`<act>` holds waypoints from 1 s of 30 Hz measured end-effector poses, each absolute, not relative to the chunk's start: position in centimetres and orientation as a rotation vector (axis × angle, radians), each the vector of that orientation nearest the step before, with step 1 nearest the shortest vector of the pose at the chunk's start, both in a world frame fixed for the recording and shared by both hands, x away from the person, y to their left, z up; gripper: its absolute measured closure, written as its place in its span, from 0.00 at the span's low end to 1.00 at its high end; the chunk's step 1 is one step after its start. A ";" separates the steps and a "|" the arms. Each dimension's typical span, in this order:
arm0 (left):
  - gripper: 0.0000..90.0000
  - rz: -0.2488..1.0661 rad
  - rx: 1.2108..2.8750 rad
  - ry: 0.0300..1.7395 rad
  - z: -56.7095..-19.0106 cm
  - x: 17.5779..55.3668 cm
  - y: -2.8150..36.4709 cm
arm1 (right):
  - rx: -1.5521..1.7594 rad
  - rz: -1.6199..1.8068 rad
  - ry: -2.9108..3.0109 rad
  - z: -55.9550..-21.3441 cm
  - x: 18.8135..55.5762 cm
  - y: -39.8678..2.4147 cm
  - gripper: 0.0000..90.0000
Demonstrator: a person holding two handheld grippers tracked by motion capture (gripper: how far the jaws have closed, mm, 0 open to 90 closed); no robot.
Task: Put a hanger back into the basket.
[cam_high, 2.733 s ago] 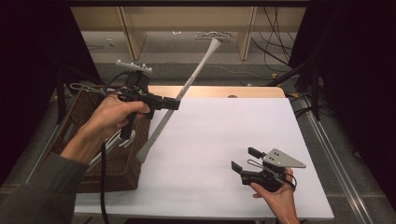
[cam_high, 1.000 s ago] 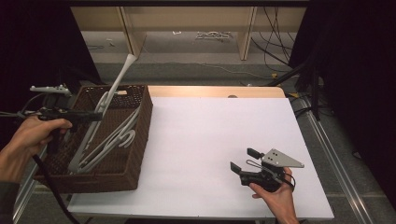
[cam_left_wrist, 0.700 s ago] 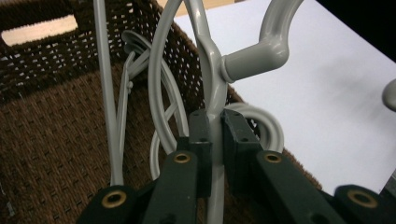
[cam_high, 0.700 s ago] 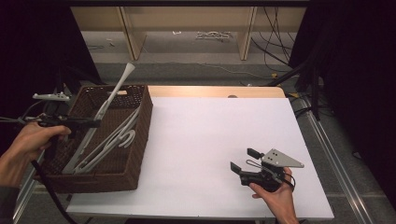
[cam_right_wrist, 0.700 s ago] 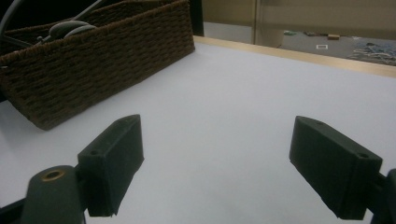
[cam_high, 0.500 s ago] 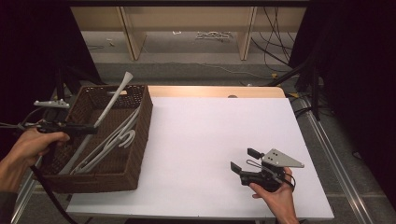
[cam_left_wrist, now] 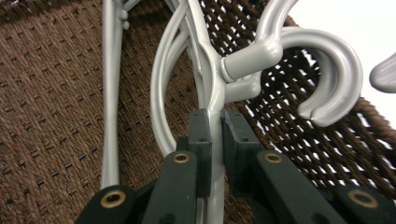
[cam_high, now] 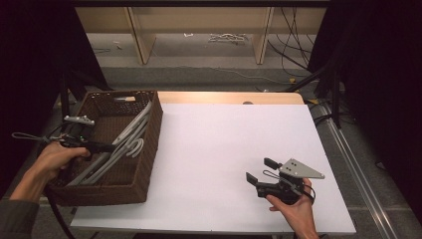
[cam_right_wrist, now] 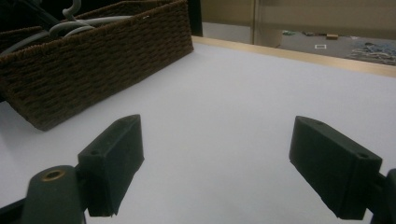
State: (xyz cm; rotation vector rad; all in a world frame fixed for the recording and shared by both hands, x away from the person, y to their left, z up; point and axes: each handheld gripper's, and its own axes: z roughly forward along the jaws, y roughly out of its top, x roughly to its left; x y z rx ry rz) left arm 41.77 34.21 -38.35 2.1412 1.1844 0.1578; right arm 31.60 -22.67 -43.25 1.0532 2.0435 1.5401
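A brown wicker basket point(cam_high: 152, 142) stands at the table's left and holds several grey plastic hangers. My left gripper point(cam_high: 110, 148) reaches in over the basket's left side, shut on the neck of one grey hanger point(cam_high: 133, 128) that lies low inside. In the left gripper view the jaws point(cam_left_wrist: 215, 122) pinch that hanger point(cam_left_wrist: 211, 88) just below its hook, over the woven floor point(cam_left_wrist: 56, 93). My right gripper point(cam_high: 258, 169) rests on the white table at the lower right. It is open, and the right gripper view shows nothing between its jaws point(cam_right_wrist: 215, 154).
The white tabletop point(cam_high: 234, 134) stretches between basket and right hand. The right gripper view shows the basket point(cam_right_wrist: 102, 56) to the far left with hangers point(cam_right_wrist: 79, 25) above its rim. Wooden shelving and cables stand beyond the table's far edge.
My left gripper has sunk with the hanger. The hanger, earlier tilted up over the basket's far rim, now lies down inside the basket. The right gripper has stayed still.
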 end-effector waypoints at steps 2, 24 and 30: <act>0.92 0.152 2.157 1.192 -38.6 41.9 34.0 | 1.056 1.519 2.058 -43.2 31.6 -22.7 0.21; 0.58 0.260 2.128 1.247 -38.9 41.2 32.9 | 1.049 1.506 2.065 -43.2 31.5 -22.7 0.21; 0.44 0.325 2.042 1.241 -36.8 40.2 31.9 | 1.051 1.526 2.058 -43.2 31.5 -22.6 0.21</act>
